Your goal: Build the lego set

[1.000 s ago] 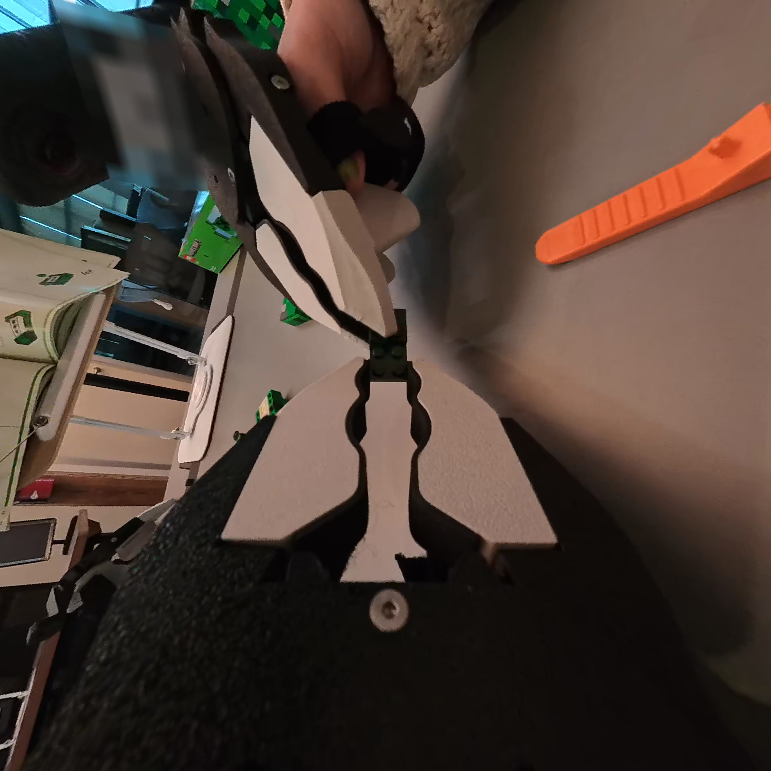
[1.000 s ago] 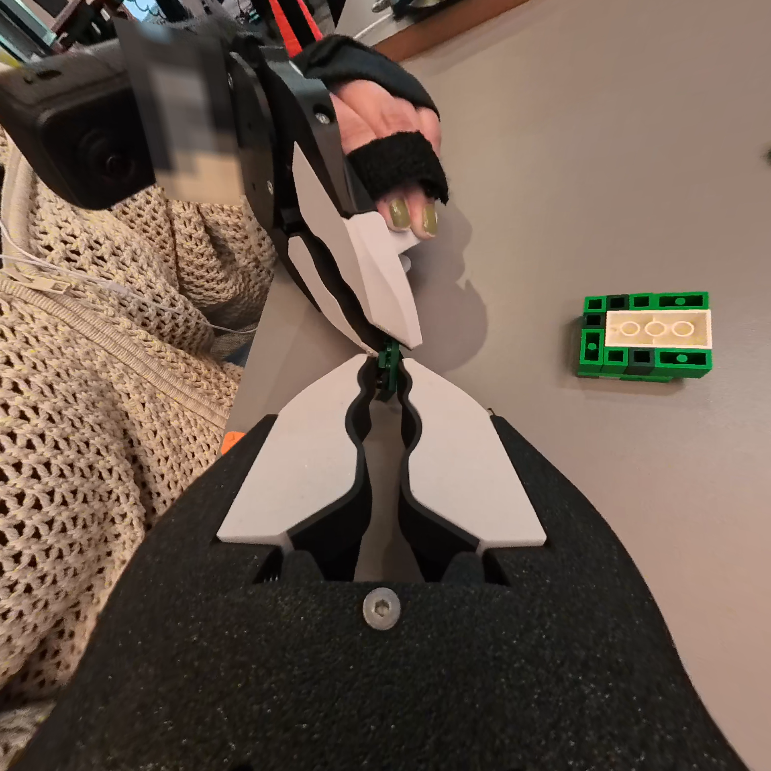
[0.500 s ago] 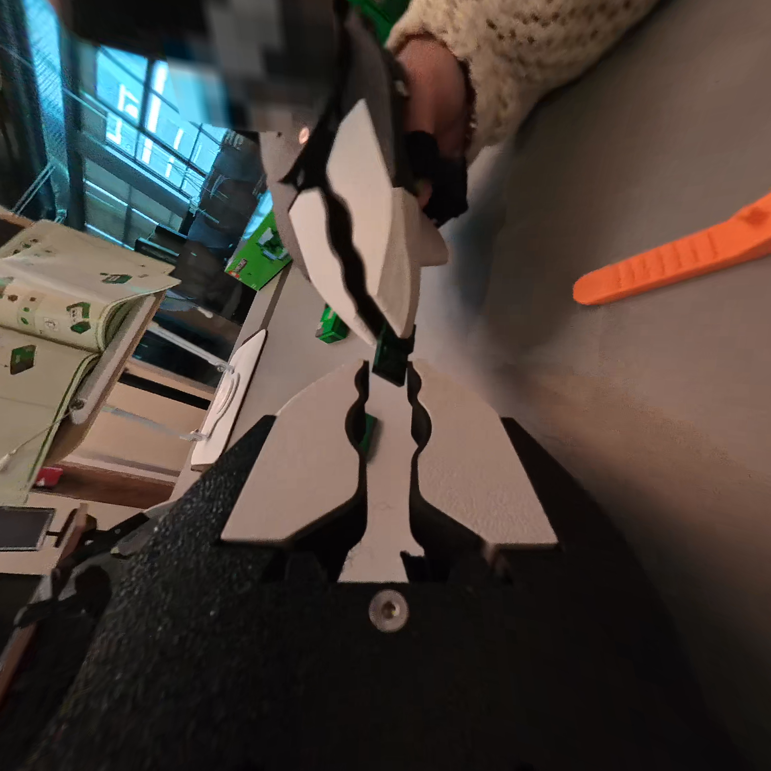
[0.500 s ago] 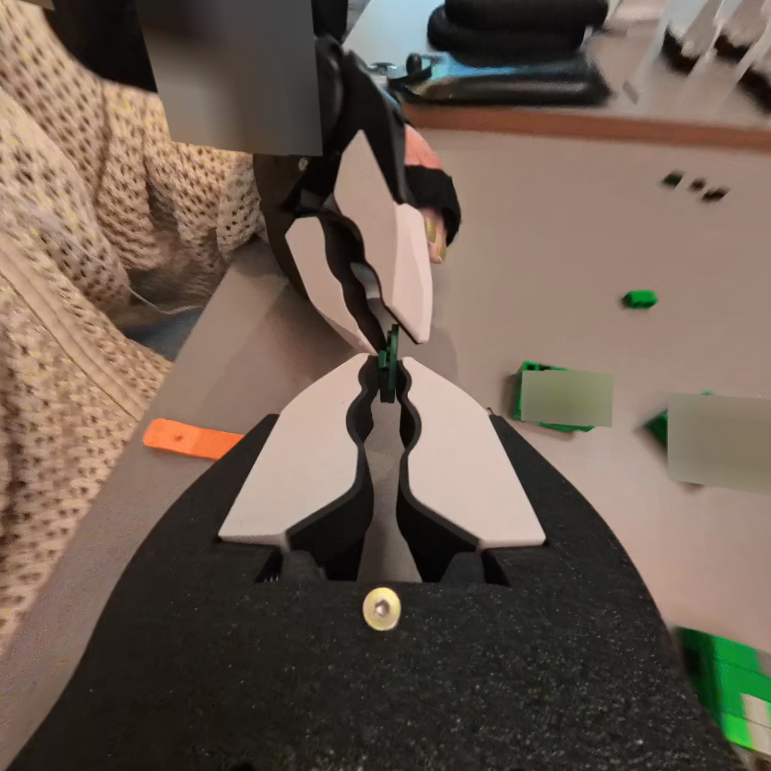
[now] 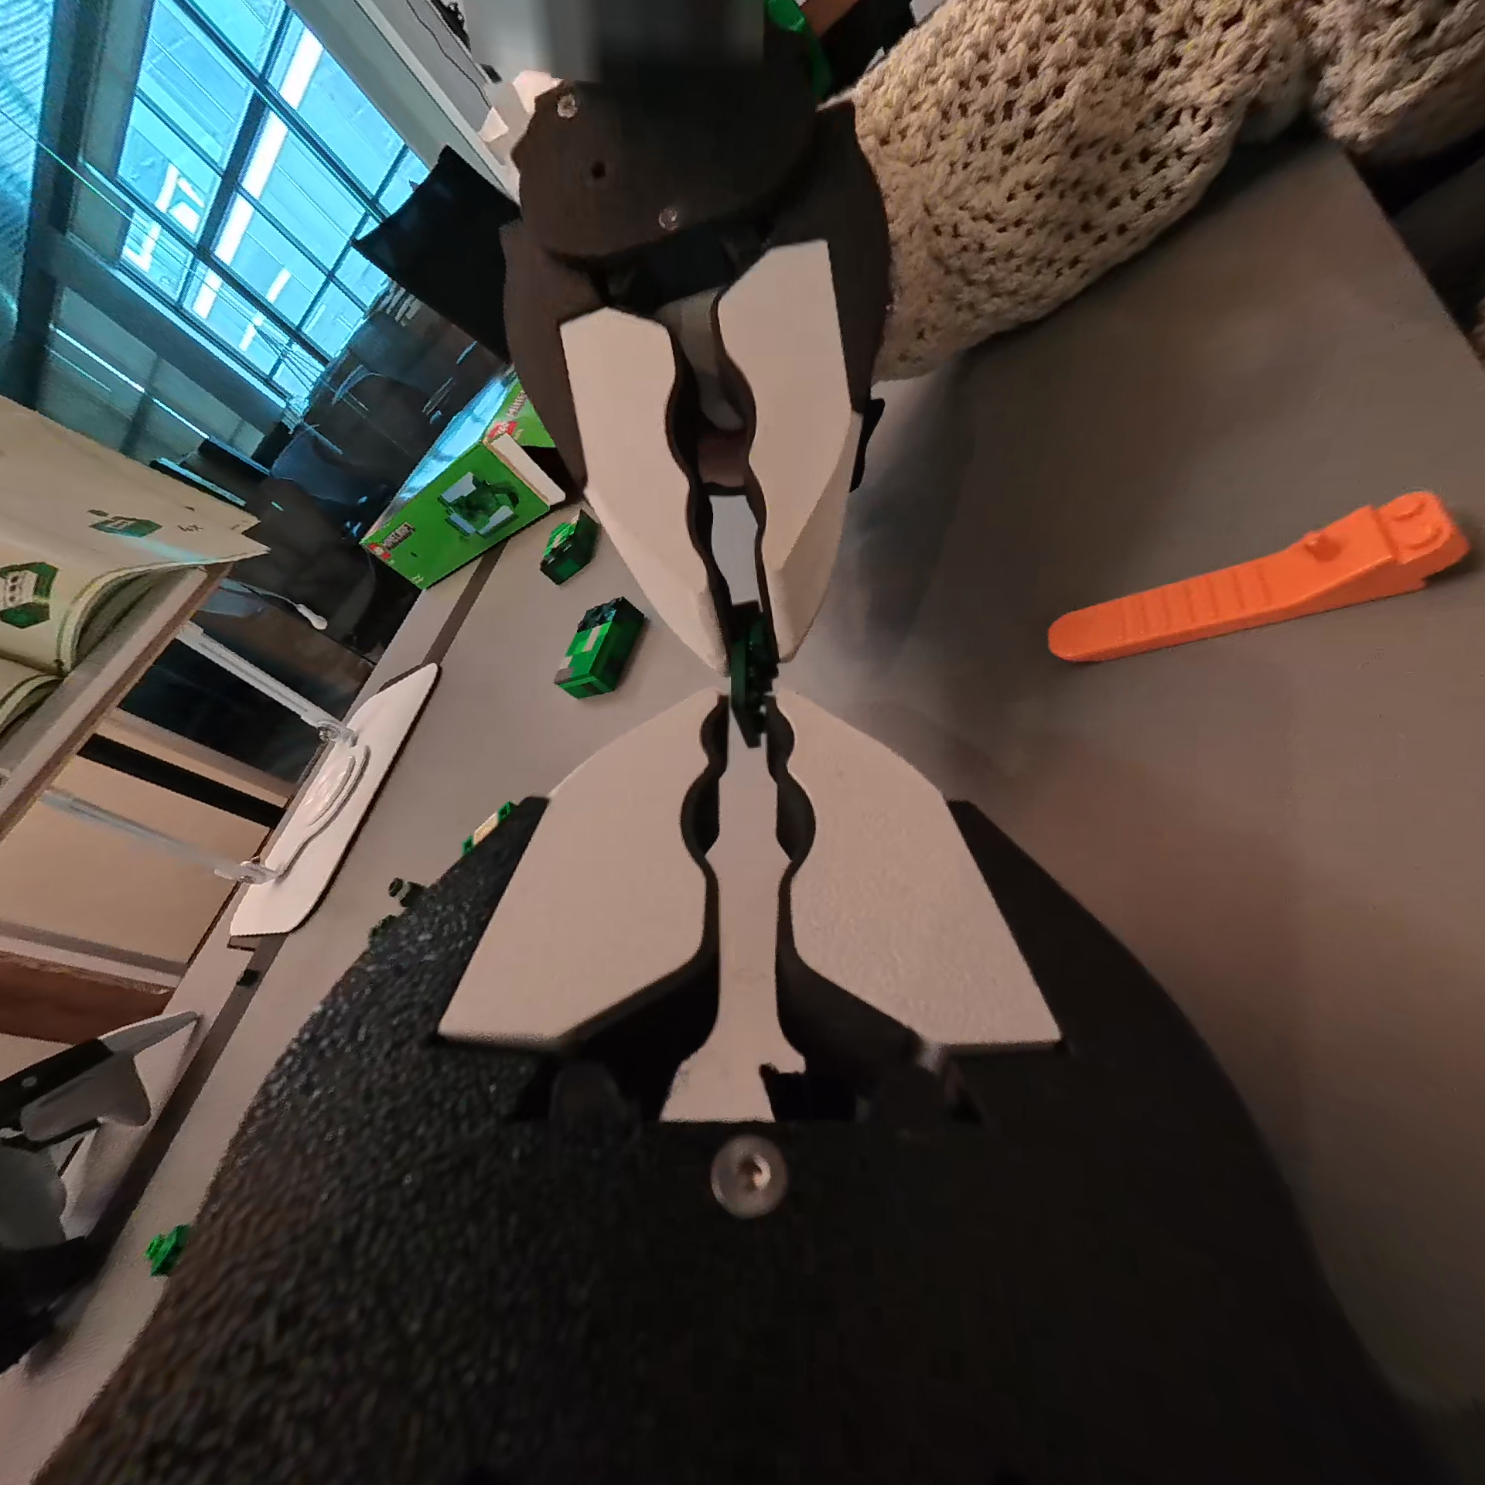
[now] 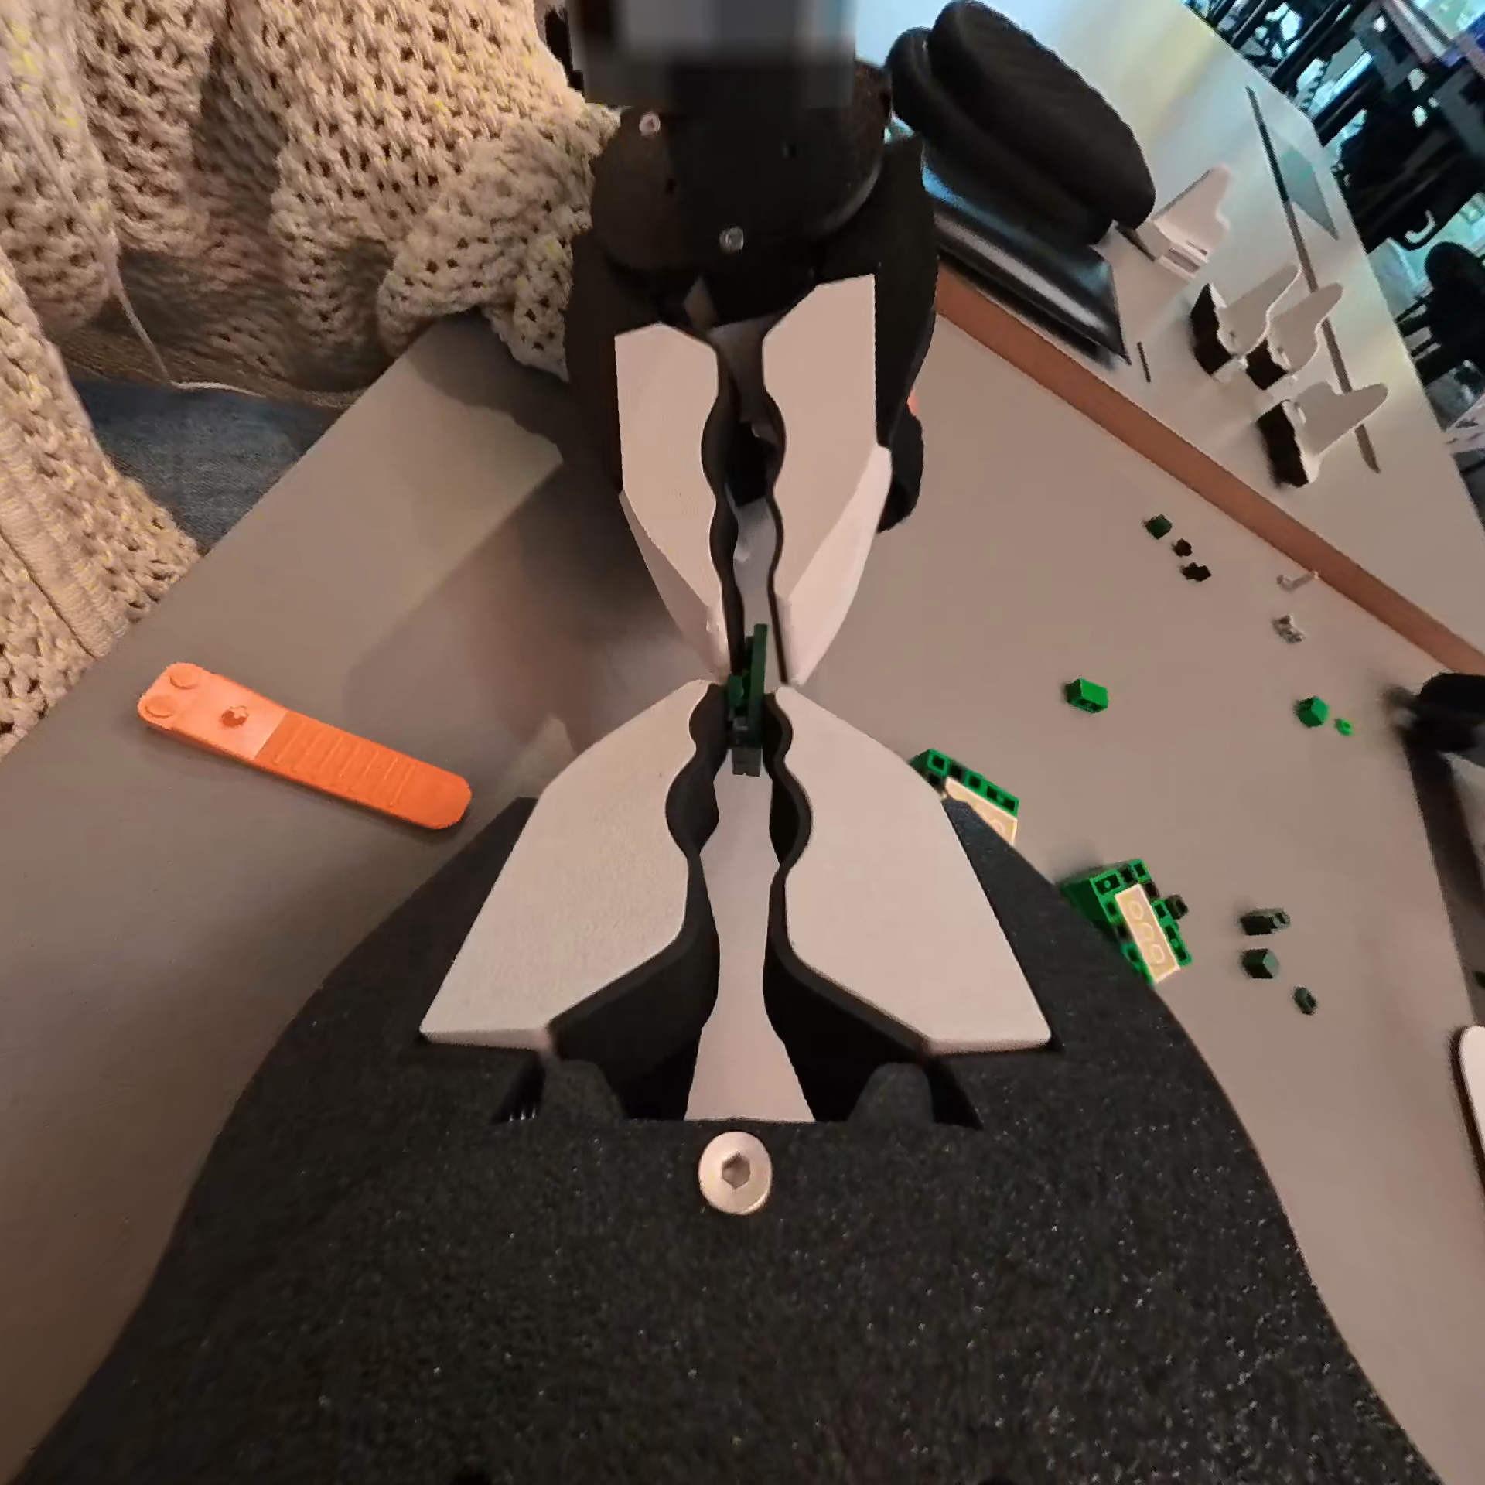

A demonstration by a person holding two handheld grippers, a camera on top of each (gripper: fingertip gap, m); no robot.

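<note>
Nearest the lens in the left wrist view, the left gripper (image 5: 749, 707) has its jaws pressed onto a small dark green lego piece (image 5: 751, 683), thin and seen edge-on. Directly opposite, tip to tip, the right gripper (image 5: 751, 655) pinches the far end of the same green stack, so both tongs hold it in the air above the grey table (image 5: 1205, 884). From the right wrist view the arrangement mirrors: right gripper (image 6: 743, 723) near, left gripper (image 6: 755, 651) beyond, green piece (image 6: 747, 699) between them. Its long axis runs near to far along the line joining the two grippers, one end in each; whether it is one plate or two being mated cannot be told.

Judged step: pressing two small parts together in mid-air. To do it well, keep both grippers collinear, push squarely along the stud direction without twisting, and keep the grip firm, since a thin plate held by its edges may pivot or spring out.

Beyond the grippers, an orange brick separator (image 5: 1253, 578) lies flat on the table, to the right in the left wrist view. Partly built green and cream blocks (image 6: 1133, 924) and loose green bricks (image 6: 1086, 694) lie to the right in the right wrist view. Farther off sit a green set box (image 5: 458, 514) and an open instruction booklet (image 5: 72, 578) at far left
</note>
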